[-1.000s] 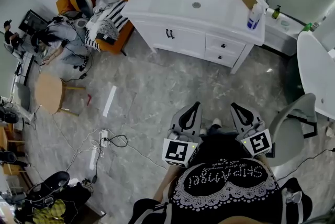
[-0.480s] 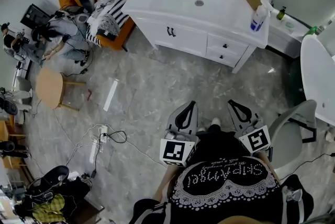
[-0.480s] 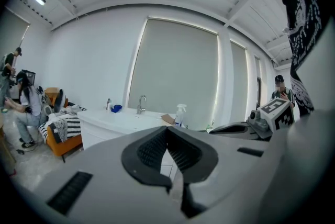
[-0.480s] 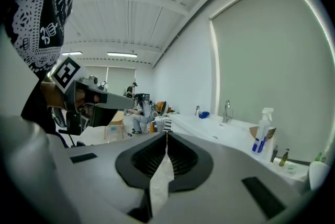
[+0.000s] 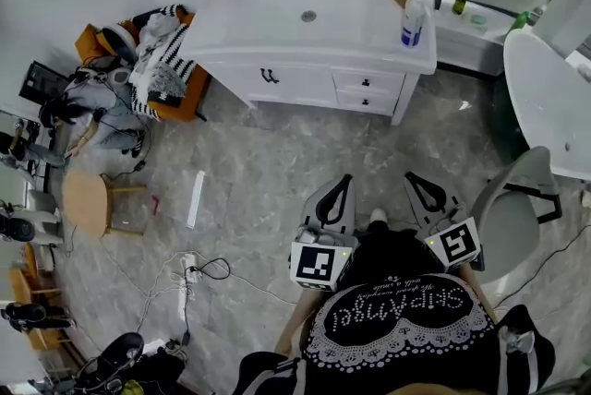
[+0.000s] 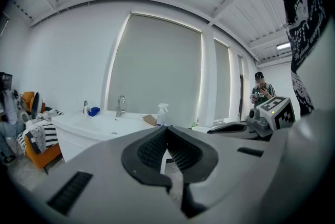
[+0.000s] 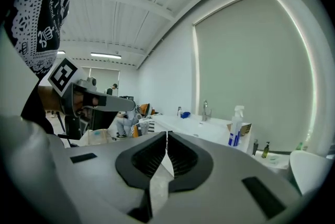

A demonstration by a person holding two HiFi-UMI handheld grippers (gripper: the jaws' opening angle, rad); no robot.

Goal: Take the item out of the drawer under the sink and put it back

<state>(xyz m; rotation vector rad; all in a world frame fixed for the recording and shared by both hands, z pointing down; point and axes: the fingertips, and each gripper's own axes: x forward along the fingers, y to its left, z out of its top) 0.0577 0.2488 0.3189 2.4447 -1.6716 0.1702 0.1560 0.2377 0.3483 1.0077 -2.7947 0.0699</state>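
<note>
Task looks not started: drawers in the sink vanity front are shut, item unseen, likely inside one, and left gripper and right gripper, jaws closed on nothing, sit well apart from the vanity, so every step is left.

Sink cabinet — moved left across the head view, front now nearly square to the person. Round stool, orange chair — both lower in the head view.
</note>
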